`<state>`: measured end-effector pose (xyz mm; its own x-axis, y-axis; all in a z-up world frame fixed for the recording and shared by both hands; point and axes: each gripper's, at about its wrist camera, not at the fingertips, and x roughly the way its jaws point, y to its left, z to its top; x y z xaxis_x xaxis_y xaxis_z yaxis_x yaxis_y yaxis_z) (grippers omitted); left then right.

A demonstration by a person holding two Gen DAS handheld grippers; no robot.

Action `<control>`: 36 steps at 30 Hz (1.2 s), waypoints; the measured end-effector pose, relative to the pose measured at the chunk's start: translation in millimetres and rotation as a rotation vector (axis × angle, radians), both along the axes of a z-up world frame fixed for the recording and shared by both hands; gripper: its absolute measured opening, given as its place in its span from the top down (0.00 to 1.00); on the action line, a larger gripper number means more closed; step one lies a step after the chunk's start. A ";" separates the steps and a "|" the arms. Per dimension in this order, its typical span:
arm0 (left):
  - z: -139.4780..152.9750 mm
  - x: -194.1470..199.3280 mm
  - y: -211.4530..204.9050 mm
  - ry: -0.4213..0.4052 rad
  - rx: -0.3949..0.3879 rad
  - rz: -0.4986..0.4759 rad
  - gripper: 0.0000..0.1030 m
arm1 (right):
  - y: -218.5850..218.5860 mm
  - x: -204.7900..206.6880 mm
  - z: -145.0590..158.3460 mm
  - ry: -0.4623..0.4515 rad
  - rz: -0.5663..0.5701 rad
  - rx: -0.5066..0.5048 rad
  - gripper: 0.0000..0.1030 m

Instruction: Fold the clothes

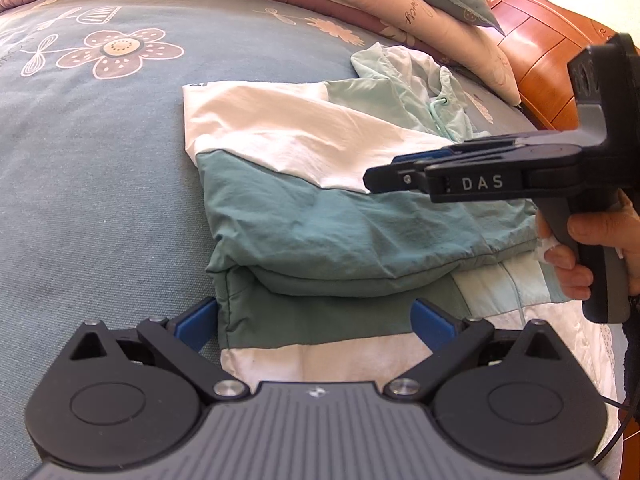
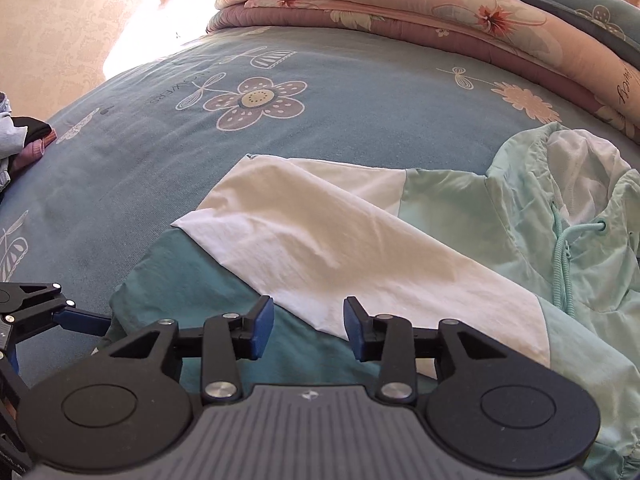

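Across the blue flowered bedspread [image 2: 320, 120], a mint, white and teal hooded jacket [image 2: 360, 248] lies partly folded.

Its white-and-teal sleeve is laid slantwise over the body, and the hood (with its mint drawstring) lies at the end toward the folded pink quilt [image 2: 400, 4]. At the jacket's near teal hem the left gripper [image 1: 316, 322] stands wide apart, its blue pads on either side of the hem's corner, gripping nothing. Over the jacket's middle the right gripper [image 2: 309, 330] has its jaws partly apart with no cloth between the pads; teal fabric shows below the gap. From the left wrist view a hand [image 1: 596, 248] holds that gripper's handle at the jacket's right side. A wooden headboard [image 1: 540, 52] rises beyond the hood.
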<state>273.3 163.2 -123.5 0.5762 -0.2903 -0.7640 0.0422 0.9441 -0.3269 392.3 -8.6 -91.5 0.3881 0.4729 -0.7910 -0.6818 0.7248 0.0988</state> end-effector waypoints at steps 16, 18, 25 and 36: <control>-2.2 1.1 -2.1 0.001 0.010 -0.001 0.03 | -66.7 15.8 -19.7 0.083 -0.230 0.032 0.54; -1.9 0.6 -1.9 0.001 0.009 -0.001 0.03 | -72.4 14.4 -24.4 0.096 -0.237 0.040 0.54; -2.2 1.0 -2.2 0.000 0.010 -0.001 0.03 | -83.5 8.7 -6.2 0.062 -0.253 0.082 0.53; -3.2 1.7 -1.9 0.001 0.008 0.002 0.03 | -129.9 2.3 -7.5 0.111 -0.371 0.128 0.48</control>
<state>275.1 161.3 -126.8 0.5763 -0.2830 -0.7667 0.0405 0.9469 -0.3191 394.6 -138.5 -99.0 0.4663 0.4147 -0.7814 -0.3565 0.8965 0.2630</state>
